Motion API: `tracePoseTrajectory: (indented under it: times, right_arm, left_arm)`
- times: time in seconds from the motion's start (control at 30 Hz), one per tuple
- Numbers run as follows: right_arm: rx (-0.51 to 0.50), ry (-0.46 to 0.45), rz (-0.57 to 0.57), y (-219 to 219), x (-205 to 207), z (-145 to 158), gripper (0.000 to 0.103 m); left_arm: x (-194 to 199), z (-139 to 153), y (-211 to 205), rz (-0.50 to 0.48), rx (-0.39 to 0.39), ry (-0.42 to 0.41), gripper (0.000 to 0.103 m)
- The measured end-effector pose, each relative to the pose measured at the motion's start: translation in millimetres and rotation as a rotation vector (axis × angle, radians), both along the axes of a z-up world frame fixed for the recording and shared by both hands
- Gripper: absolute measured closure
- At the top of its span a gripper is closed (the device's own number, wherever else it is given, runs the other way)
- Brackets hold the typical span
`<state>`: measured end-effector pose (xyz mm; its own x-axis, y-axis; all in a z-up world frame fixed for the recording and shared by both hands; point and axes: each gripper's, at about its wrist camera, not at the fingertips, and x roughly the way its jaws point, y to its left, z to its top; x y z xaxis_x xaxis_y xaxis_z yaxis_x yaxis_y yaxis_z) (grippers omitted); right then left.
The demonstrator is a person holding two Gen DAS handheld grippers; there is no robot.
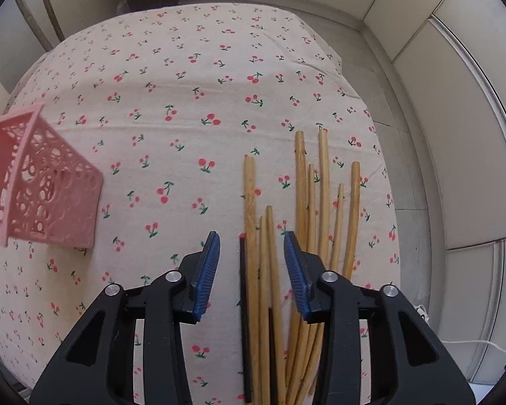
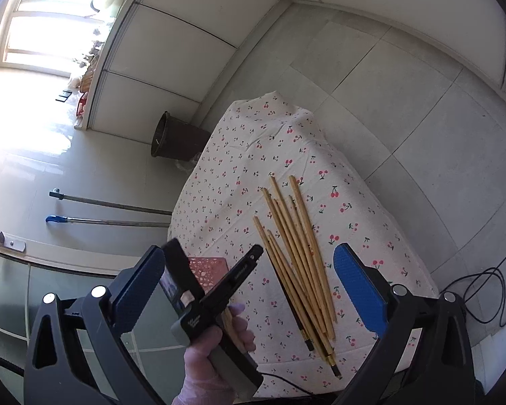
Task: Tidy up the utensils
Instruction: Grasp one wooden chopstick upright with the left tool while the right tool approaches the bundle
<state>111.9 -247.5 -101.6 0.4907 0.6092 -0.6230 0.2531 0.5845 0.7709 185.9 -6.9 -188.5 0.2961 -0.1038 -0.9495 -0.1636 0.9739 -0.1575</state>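
Note:
Several wooden chopsticks (image 1: 302, 222) lie in a loose bundle on the cherry-print tablecloth (image 1: 172, 101), with a dark chopstick (image 1: 243, 303) at their left. My left gripper (image 1: 252, 248) is open, low over the near ends of the bundle, with three sticks between its blue pads (image 1: 207, 270). A pink perforated basket (image 1: 40, 185) lies tipped on its side at the left. In the right wrist view the chopsticks (image 2: 297, 253) lie on the table, the basket (image 2: 207, 268) shows partly behind the left gripper's body. My right gripper (image 2: 249, 290) is open, high above the table, empty.
A dark waste bin (image 2: 175, 140) stands on the tiled floor beyond the table's far end. Two long-handled tools (image 2: 111, 214) lie by the cabinets at the left. A black cable (image 2: 485, 290) coils on the floor at the right. The table edge (image 1: 393, 202) runs close to the chopsticks' right.

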Motion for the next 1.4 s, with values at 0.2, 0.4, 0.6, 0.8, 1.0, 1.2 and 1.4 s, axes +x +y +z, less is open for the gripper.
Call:
tracePoseTrajectory:
  times: [0.2, 0.4, 0.6, 0.8, 1.0, 1.2, 1.4]
  right_arm:
    - [0.007, 0.031, 0.011, 1.1, 1.0, -4.4, 0.006]
    - [0.021, 0.041, 0.005, -2.1, 1.1, -6.3, 0.006]
    - [-0.019, 0.082, -0.014, -2.8, 5.8, -15.9, 0.006]
    - [-0.146, 0.16, -0.007, 11.6, 30.8, -47.0, 0.006]
    - [-0.279, 0.261, 0.127, 47.0, 77.2, -101.6, 0.055]
    - [-0.384, 0.278, 0.125, 68.1, 112.5, -122.1, 0.055]
    - [-0.514, 0.286, 0.134, 91.4, 134.5, -135.4, 0.059]
  left_arm:
    - [36.6, -8.0, 0.4, 0.014, 0.017, -0.015, 0.064]
    - [50.7, -27.2, -0.2, 0.054, 0.049, 0.006, 0.082]
    - [47.8, -28.2, -3.7, 0.002, 0.107, -0.028, 0.096]
    - [-1.8, 23.1, 14.9, -0.058, -0.035, -0.207, 0.097]
    - [-67.8, 101.1, 35.8, -0.158, -0.109, -0.355, 0.096]
    - [-127.3, 139.1, 51.3, -0.239, -0.118, -0.466, 0.096]
    - [-150.3, 136.4, 72.8, -0.23, -0.116, -0.493, 0.096]
